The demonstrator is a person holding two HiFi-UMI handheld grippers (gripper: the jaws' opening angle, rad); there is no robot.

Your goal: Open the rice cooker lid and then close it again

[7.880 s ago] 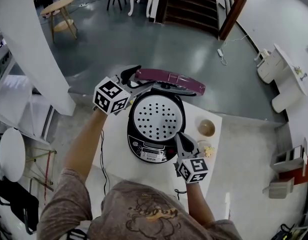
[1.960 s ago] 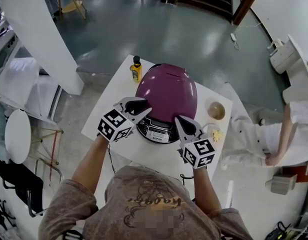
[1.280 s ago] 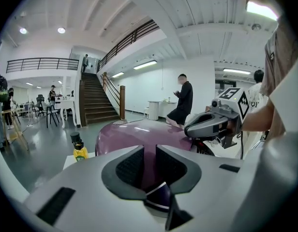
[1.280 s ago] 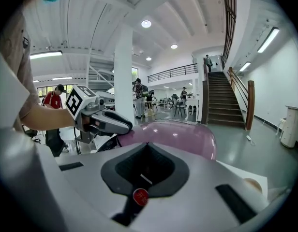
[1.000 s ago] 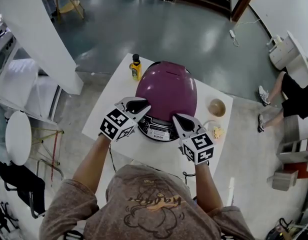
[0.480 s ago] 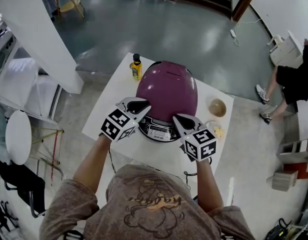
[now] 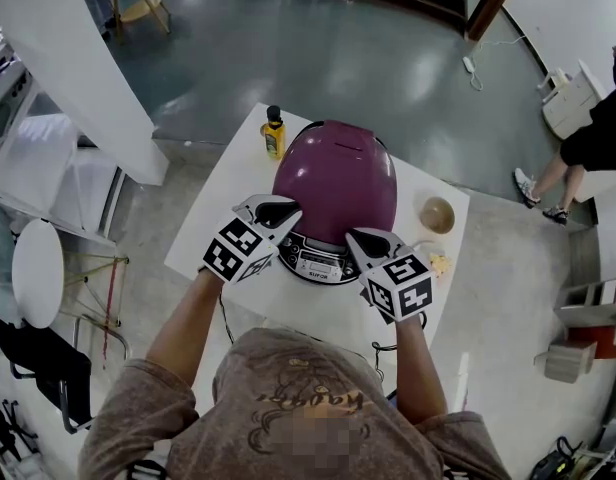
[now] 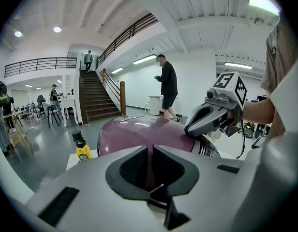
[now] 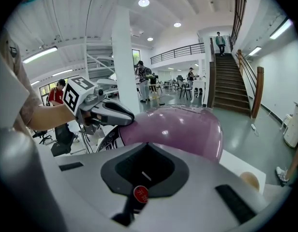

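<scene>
The rice cooker (image 7: 335,183) stands on the white table (image 7: 228,183) with its purple lid (image 8: 139,132) down. Its control panel (image 7: 317,262) faces me. My left gripper (image 7: 278,208) hovers at the cooker's front left, tips by the lid's lower edge. Its jaws have just been closing and stand together with nothing between them (image 8: 150,149). My right gripper (image 7: 366,240) sits at the front right beside the panel, shut and empty (image 9: 145,146). Each gripper shows in the other's view: the right gripper (image 8: 207,120) and the left gripper (image 9: 112,114).
A yellow bottle (image 7: 274,136) stands on the table's far left corner. A tan bowl (image 7: 437,215) and a small yellowish lump (image 7: 435,264) lie right of the cooker. A person (image 7: 588,138) walks on the floor at the right. A round white stool (image 7: 38,273) is at the left.
The lid that stood open earlier is now down. Both grippers came back to the cooker's front and have barely shifted in the last second. A person at the right has walked on.
</scene>
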